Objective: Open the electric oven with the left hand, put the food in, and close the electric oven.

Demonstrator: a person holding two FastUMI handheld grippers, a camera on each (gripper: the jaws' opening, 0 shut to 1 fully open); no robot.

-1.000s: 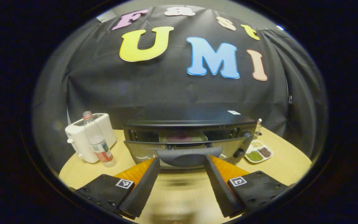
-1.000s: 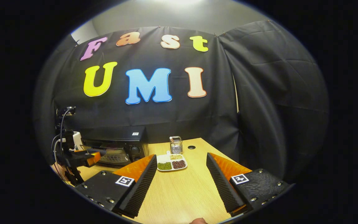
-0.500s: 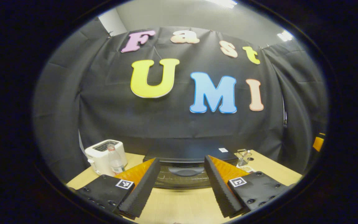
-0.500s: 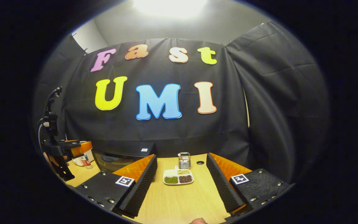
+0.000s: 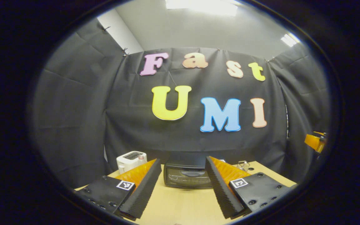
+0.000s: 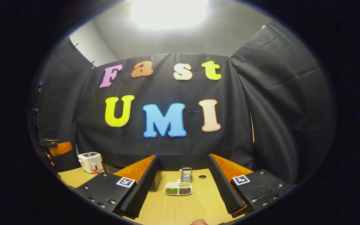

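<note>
A: Where is the electric oven [image 5: 187, 174]?

B: In the left gripper view it sits on the tabletop [image 5: 183, 204] against the black cloth wall, straight ahead between the fingers of the left gripper [image 5: 183, 189]. Its door is shut, with the curved handle across the top of the glass.

A: And the left gripper itself?

B: Its fingers are spread wide with nothing between them. It is well apart from the oven, with bare tabletop in front of it.

A: What stands near the oven?

B: A white toaster [image 5: 131, 160] to its left, partly behind the left finger. To its right, a small wire holder [image 5: 244, 165] peeks past the right finger.

A: The right gripper?

B: In the right gripper view, the right gripper [image 6: 184, 190] is also spread apart and empty, above the tabletop. Between its fingers lies a white divided dish [image 6: 178, 189] with green, dark reddish and pale grains in separate compartments. The wire holder stands just behind the dish, and a small dark hole in the tabletop is just to its right.

A: Anything else there?

B: The toaster is at far left, with a small bottle [image 6: 93, 167] in front of it. A corner of the oven shows just past the left finger.
</note>
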